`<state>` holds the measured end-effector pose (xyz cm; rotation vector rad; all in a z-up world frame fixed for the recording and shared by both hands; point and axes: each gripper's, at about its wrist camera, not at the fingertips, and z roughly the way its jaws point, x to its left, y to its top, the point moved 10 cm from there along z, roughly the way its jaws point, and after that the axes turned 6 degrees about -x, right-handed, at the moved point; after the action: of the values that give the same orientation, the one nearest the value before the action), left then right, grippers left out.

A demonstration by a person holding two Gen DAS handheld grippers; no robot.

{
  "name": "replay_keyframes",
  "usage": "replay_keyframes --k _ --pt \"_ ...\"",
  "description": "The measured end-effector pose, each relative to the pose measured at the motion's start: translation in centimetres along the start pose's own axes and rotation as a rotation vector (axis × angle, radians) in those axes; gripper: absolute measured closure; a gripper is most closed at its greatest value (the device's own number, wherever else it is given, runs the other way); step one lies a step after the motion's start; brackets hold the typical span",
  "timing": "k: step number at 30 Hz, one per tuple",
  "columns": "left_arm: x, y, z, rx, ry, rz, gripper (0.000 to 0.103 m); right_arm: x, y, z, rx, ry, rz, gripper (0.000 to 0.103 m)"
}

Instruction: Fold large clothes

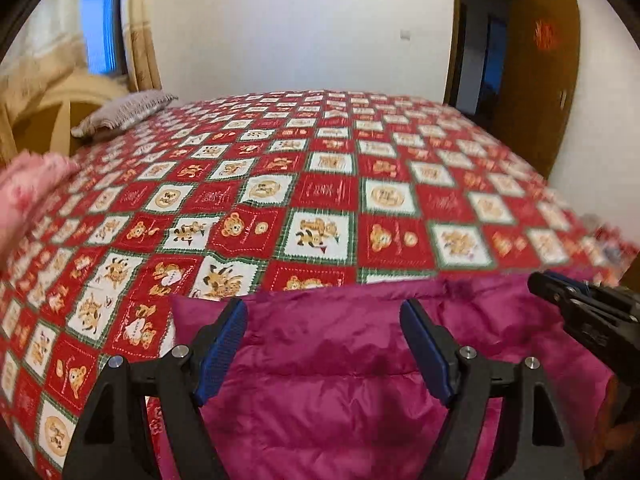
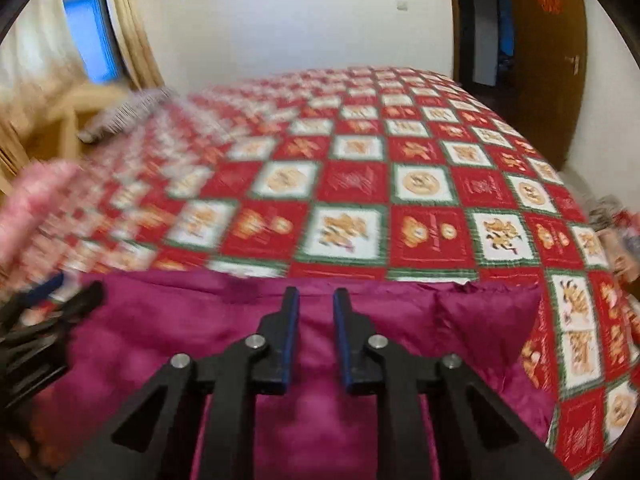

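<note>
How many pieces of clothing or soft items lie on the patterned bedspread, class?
3: a magenta padded jacket at the near edge under both claws, a pink fluffy item at the left edge, and a grey pillow at the far left corner. Others may lie out of view.

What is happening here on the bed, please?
A person holds a claw in each hand above a magenta padded jacket that lies at the near edge of a bed covered with a red and white patchwork bedspread. The left claw is wide open over the jacket. The right claw has only a narrow gap, and nothing is seen between its fingers. Neither one grips the jacket. A grey pillow lies at the far left corner.
</note>
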<state>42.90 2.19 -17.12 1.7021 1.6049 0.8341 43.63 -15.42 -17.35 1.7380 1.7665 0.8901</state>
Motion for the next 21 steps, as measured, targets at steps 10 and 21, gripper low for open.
replay_keyframes --k 10,21 --pt "-0.5 -2.8 6.3 0.085 0.049 0.041 0.024 -6.6 -4.0 2.4 -0.001 -0.094 0.105 0.089" --pt "1.9 -4.5 8.6 0.113 0.050 -0.126 0.021 -6.7 -3.8 2.9 -0.010 -0.024 0.165 0.090"
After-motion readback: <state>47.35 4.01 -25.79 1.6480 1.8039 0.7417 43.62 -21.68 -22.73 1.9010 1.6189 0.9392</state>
